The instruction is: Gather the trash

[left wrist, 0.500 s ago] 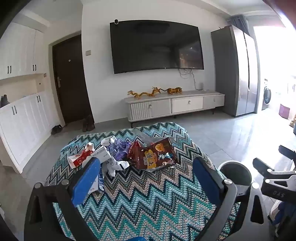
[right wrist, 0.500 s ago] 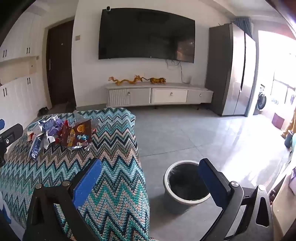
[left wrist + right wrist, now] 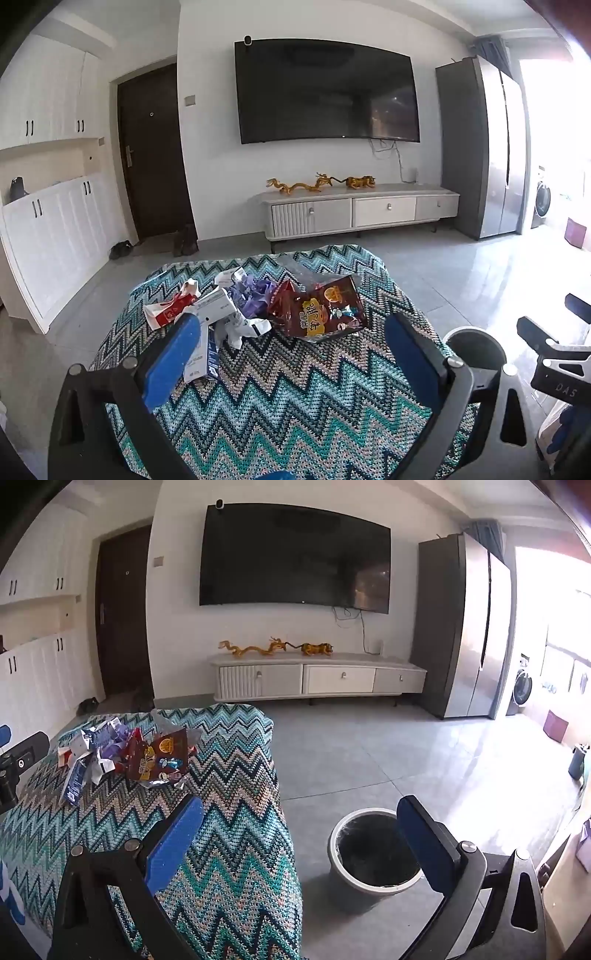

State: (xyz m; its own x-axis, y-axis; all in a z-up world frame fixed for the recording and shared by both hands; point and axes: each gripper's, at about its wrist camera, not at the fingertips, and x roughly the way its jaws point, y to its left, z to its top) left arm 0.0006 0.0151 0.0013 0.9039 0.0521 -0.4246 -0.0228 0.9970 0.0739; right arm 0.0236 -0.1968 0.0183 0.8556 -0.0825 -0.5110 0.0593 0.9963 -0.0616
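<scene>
The approach step seemed in hand: the left gripper and right gripper hung with jaws apart, empty. Wrappers lay piled toward the tabletop's far edge; the bin stood on the floor beside it. Next: reach forward, pinch one.

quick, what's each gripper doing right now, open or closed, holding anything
Left gripper: open, holding nothing, above the table facing the trash pile.
Right gripper: open, holding nothing, near the bin.
</scene>
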